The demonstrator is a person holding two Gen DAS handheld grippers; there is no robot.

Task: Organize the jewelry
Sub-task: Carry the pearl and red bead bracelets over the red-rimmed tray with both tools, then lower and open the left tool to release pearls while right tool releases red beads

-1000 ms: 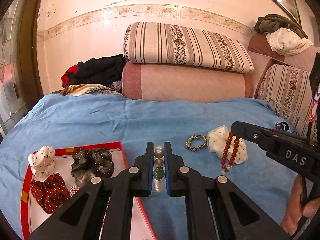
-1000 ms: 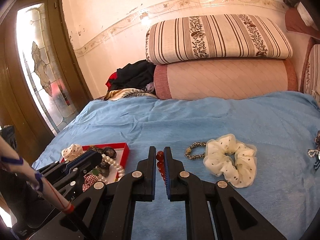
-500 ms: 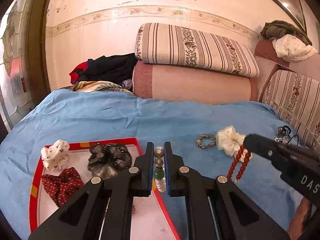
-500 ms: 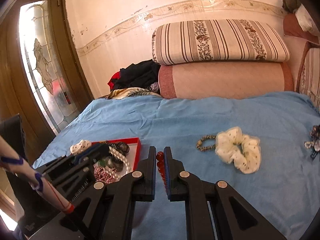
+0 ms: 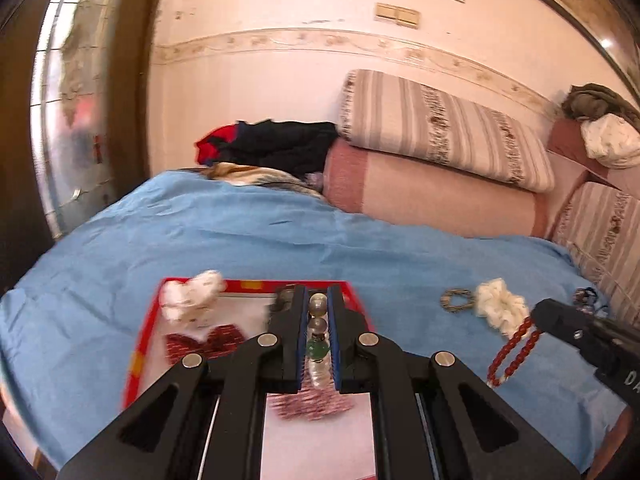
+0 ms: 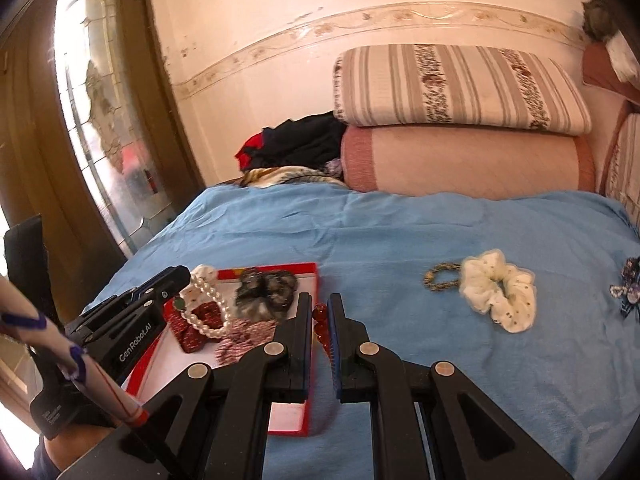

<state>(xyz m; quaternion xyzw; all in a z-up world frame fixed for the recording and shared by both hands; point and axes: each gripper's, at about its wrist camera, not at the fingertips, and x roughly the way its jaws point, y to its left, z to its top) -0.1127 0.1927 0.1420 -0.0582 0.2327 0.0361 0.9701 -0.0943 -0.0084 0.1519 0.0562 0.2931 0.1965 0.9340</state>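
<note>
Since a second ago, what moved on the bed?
Both grippers carried their beads toward the red tray: the left gripper with the pearl string now hangs over it, the right gripper with the red beads nears its edge. Both grips stayed shut; the white scrunchie stayed put.

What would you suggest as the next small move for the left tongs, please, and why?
Probably lower the left tongs a little and open them: they are shut on the pearl necklace, which hangs over the red tray holding the scrunchies, so releasing should drop it inside.
</note>
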